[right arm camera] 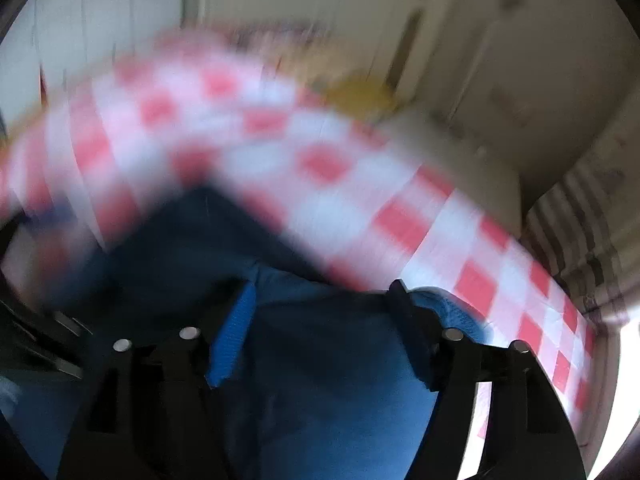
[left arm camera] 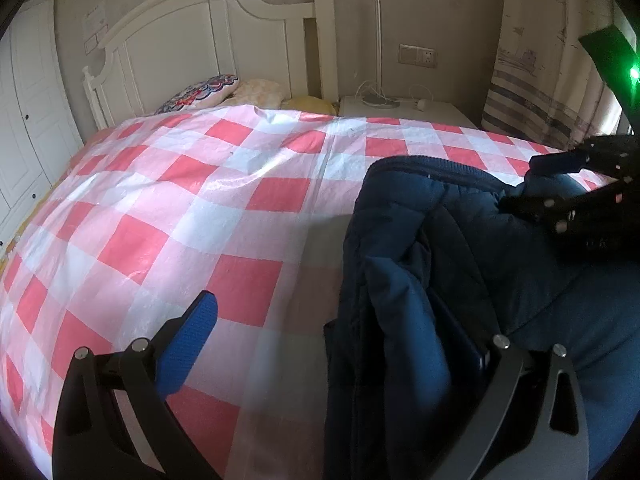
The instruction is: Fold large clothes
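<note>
the left hand-held gripper [left arm camera: 340,344] gapes wide beside the navy coat [left arm camera: 432,264] near the bed [left arm camera: 160,220] edge; the right hand-held gripper [right arm camera: 320,328], blurred, looks spread over it. bulky padding could slump off ungripped.

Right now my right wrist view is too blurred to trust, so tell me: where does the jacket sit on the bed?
Observer: The navy jacket lies bunched on the checked bedspread, on the nightstand's side.
Operator: Is the left tool gripping it?
Observer: No. The left tool is open; one blue pad is bare over the bedspread, and jacket folds hide the other finger.
Operator: Anything near the headboard?
Observer: A patterned pillow lies against the headboard.
</note>
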`<state>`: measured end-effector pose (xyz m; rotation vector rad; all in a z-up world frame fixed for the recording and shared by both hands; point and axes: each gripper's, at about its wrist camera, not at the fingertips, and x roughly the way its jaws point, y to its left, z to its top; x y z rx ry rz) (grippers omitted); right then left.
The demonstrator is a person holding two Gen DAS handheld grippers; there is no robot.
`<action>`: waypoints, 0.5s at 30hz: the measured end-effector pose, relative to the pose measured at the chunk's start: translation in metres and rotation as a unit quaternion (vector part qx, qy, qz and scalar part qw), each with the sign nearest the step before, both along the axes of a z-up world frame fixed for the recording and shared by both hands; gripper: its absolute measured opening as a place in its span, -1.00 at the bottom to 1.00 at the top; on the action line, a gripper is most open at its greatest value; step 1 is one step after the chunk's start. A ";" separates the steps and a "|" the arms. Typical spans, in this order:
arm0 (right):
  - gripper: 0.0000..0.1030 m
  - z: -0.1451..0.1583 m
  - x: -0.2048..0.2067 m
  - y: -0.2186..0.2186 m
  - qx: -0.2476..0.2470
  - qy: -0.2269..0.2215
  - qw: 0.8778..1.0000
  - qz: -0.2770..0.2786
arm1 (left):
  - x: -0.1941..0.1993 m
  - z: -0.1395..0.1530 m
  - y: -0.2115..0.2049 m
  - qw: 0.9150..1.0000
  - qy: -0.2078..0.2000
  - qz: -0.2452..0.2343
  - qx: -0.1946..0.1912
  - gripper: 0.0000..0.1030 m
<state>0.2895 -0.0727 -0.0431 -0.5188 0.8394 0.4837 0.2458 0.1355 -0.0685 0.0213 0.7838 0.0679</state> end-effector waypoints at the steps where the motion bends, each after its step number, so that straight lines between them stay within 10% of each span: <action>1: 0.32 0.000 0.005 -0.002 0.014 0.011 1.000 -0.006 | 0.001 0.000 0.001 1.000 0.001 -0.001 -0.003 0.96; 11: 0.46 0.044 -0.086 -0.029 0.077 -0.072 0.994 -0.023 | 0.000 0.000 0.001 1.000 -0.002 -0.003 -0.004 0.96; 15: 0.65 0.008 -0.136 -0.015 0.029 -0.074 0.997 0.014 | 0.001 -0.001 -0.001 1.000 0.001 -0.007 -0.001 0.96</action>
